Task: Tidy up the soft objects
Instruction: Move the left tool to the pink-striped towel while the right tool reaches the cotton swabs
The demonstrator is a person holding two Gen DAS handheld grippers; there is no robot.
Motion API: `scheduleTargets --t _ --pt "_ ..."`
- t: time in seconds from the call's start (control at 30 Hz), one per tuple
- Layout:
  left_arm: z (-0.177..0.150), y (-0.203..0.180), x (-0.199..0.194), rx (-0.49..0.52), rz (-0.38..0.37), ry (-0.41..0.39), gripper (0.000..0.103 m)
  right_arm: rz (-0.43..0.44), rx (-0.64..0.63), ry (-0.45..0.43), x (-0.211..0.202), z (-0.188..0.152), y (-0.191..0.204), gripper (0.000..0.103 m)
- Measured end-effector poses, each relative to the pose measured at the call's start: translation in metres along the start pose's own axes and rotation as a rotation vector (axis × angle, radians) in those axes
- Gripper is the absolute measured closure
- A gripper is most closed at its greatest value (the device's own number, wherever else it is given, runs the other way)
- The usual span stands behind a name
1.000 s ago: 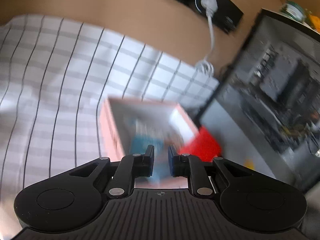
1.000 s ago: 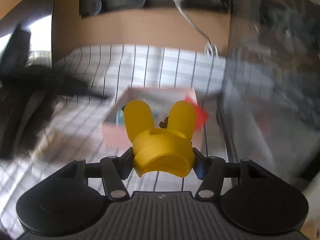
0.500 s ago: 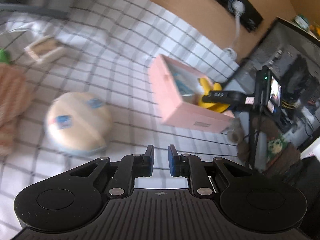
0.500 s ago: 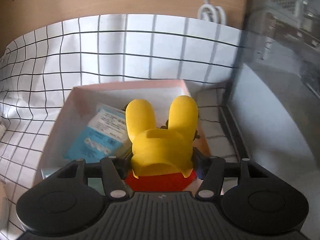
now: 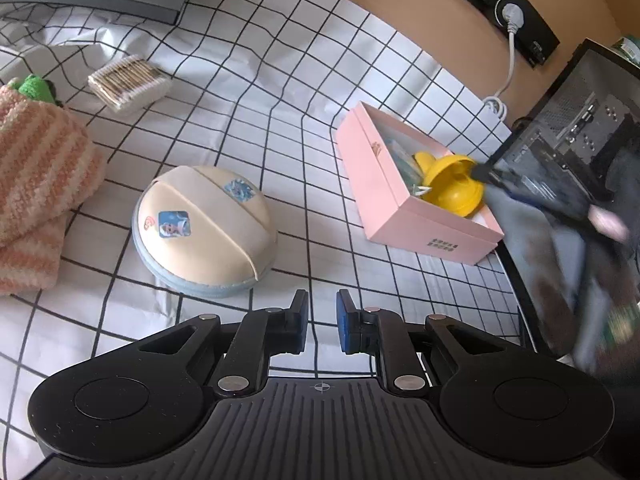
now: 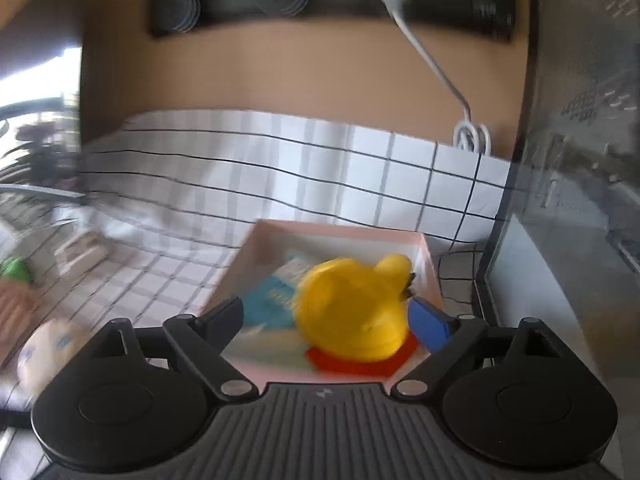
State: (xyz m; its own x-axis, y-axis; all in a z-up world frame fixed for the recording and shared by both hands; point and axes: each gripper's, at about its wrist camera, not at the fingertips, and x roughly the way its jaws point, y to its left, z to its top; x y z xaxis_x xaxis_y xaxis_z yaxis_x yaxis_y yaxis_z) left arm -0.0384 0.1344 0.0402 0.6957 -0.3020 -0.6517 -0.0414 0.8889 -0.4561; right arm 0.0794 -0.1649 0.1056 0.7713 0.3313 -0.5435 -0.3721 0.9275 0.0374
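A pink open box (image 5: 416, 216) stands on the checked cloth; it also shows in the right wrist view (image 6: 256, 248). A yellow soft toy (image 6: 356, 312) lies inside it on a red item (image 6: 360, 364) beside a blue packet (image 6: 272, 300); the toy also shows in the left wrist view (image 5: 452, 188). My right gripper (image 6: 328, 316) is open just above the box, its fingers either side of the toy and apart from it. My left gripper (image 5: 322, 322) is nearly shut and empty, low over the cloth. A round cream pouch (image 5: 204, 232) lies just ahead of it on the left.
A striped orange knitted item (image 5: 36, 184) with a green part (image 5: 32, 86) lies at the far left. A pack of cotton swabs (image 5: 128, 84) lies behind. A dark computer case (image 5: 580, 184) stands right of the box. A wall socket strip with a white cable (image 6: 424, 52) is behind.
My right gripper has opened and let the yellow toy go into the pink box, then lifted a little. My left gripper stayed narrow and empty and drew slightly nearer the cream pouch.
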Motion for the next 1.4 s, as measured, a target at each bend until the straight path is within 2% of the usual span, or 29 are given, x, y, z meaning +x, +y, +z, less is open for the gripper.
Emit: scheduleTargets --t 0.13,0.23,0.4,0.53,0.67,0.7,0.73,0.8,0.87,0.93,0.97,1.07,1.13,1.17,1.23,1.33,1.37,1.4 --pt "0.0 0.001 0.001 0.018 0.031 -0.007 0.087 0.092 0.007 0.048 -0.022 -0.025 0.012 0.013" --pt "-0.001 0.005 0.001 0.022 0.055 -0.016 0.087 0.163 -0.046 0.08 -0.017 -0.029 0.033 0.013" --pt "0.005 0.025 -0.011 -0.033 0.099 -0.065 0.087 0.242 -0.152 0.063 -0.005 -0.02 0.081 0.013" --pt "0.014 0.052 -0.033 -0.079 0.223 -0.161 0.087 0.335 -0.233 0.075 0.018 -0.002 0.129 0.013" --pt "0.024 0.094 -0.048 -0.147 0.419 -0.186 0.09 0.407 -0.351 0.086 0.043 0.021 0.181 0.013" --pt "0.024 0.105 -0.053 -0.17 0.439 -0.192 0.09 0.419 -0.375 0.094 0.053 0.029 0.196 0.013" --pt "0.024 0.117 -0.059 -0.198 0.429 -0.201 0.09 0.429 -0.38 0.11 0.065 0.036 0.208 0.013" --pt "0.023 0.136 -0.067 -0.23 0.346 -0.208 0.09 0.481 -0.336 0.188 0.09 0.052 0.232 0.013" --pt "0.019 0.149 -0.075 -0.239 0.29 -0.202 0.09 0.58 -0.238 0.28 0.109 0.062 0.255 0.013" --pt "0.014 0.154 -0.086 -0.228 0.266 -0.209 0.087 0.678 -0.183 0.32 0.121 0.065 0.281 0.013" --pt "0.011 0.152 -0.093 -0.204 0.246 -0.209 0.087 0.675 -0.205 0.303 0.123 0.066 0.293 0.013" --pt "0.004 0.152 -0.115 -0.148 0.178 -0.188 0.087 0.55 -0.369 0.165 0.135 0.068 0.326 0.013" --pt "-0.002 0.152 -0.127 -0.132 0.179 -0.188 0.087 0.47 -0.503 0.118 0.157 0.067 0.339 0.013" --pt "-0.004 0.152 -0.133 -0.127 0.187 -0.19 0.087 0.444 -0.54 0.129 0.17 0.067 0.34 0.013" --pt "-0.009 0.155 -0.143 -0.125 0.202 -0.196 0.087 0.436 -0.557 0.211 0.201 0.068 0.337 0.013" --pt "-0.01 0.164 -0.15 -0.133 0.2 -0.214 0.087 0.454 -0.47 0.346 0.239 0.071 0.325 0.013" --pt "-0.007 0.167 -0.149 -0.134 0.196 -0.217 0.087 0.45 -0.434 0.368 0.244 0.071 0.318 0.015" --pt "-0.003 0.17 -0.148 -0.133 0.196 -0.217 0.087 0.432 -0.412 0.367 0.244 0.07 0.314 0.023"
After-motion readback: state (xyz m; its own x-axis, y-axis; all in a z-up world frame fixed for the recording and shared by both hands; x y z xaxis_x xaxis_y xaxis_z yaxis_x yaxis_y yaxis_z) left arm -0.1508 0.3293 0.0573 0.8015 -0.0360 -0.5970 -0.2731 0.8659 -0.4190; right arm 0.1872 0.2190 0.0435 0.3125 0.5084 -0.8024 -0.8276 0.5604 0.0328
